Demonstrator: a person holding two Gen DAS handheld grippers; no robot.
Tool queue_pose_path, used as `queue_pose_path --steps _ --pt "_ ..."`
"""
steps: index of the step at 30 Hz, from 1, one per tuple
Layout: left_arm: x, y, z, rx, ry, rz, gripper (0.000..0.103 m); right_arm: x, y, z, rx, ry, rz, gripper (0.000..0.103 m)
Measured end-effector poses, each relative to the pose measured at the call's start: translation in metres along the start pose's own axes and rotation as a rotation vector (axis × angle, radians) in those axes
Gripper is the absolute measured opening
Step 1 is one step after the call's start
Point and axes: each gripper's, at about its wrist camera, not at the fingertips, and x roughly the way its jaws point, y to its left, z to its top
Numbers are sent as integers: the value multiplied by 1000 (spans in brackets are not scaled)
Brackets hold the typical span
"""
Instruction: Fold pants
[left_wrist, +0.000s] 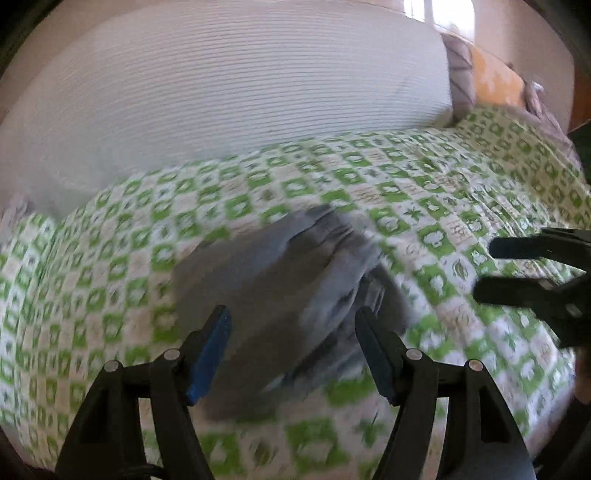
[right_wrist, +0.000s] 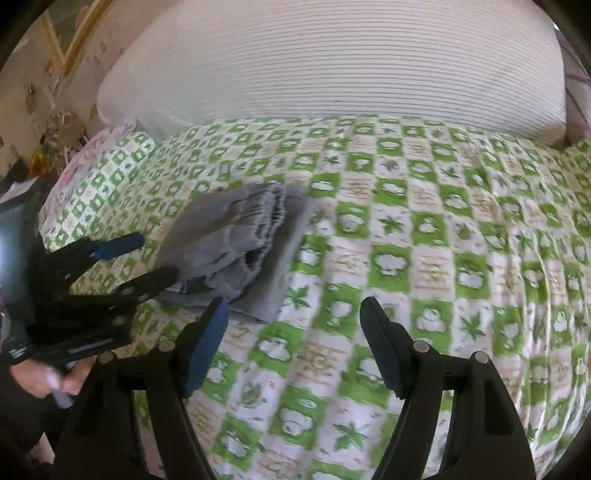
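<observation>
Two grippers are in view above a bed covered by a green-and-white patterned sheet (right_wrist: 406, 258). At far left of the right wrist view, a wall (right_wrist: 29, 85) with scattered marks borders the bed. Next to it, the left gripper (right_wrist: 159, 256) enters from the left edge with its fingers spread wide and nothing between them; its lower fingertip lies just beside the near left edge of the pants (right_wrist: 236, 254). The pants are grey and lie in a compact folded bundle on the sheet, left of centre, with the gathered waistband on top. In the left wrist view the same bundle (left_wrist: 280, 295) appears directly ahead of the wide-set fingers, though motion blur obscures detail. A large white ribbed pillow (right_wrist: 332, 66) lies across the far side of the bed. To the right, the right gripper (right_wrist: 293, 304) is spread wide and holds nothing, positioned over bare sheet, near the pants but apart from them.
</observation>
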Motion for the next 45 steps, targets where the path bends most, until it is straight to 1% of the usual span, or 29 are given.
queue_pose_path --steps 1,4,5,7,10,11,16,21,24,29,34,40,45 --pt "7 -4 4 11 4 3 73 -1 -2 -1 3 -1 5 74" --pt "31 -11 7 33 40 14 74 -2 -9 -1 25 -13 19 74" --pt "39 -11 6 30 61 3 74 -2 -11 -1 35 -17 29 74" --pt "49 -5 1 -9 81 -42 75 -2 -15 -1 51 -24 45 74" --pt "52 8 -3 -72 81 -97 76 -3 -17 -1 62 -35 60 74" --pt "51 11 -4 -79 79 -108 76 -3 -16 -1 64 -41 69 74" --pt "30 16 -8 -80 56 -69 75 -6 -10 0 42 -61 75 74" --pt "2 27 -12 -118 6 1 75 -2 -2 3 25 -50 87 74" --pt "-14 33 -16 -147 -19 26 75 -3 8 5 -8 -51 95 74" --pt "-37 40 -21 -151 -54 40 75 -4 32 9 -100 -41 117 74" --pt "-53 47 -26 -161 -68 37 75 -6 53 13 -179 -25 128 74" --pt "-68 60 -37 -175 -74 69 75 -3 68 14 -260 9 112 74" --pt "-81 67 -44 -184 -95 97 75 -2 79 13 -327 26 106 74"
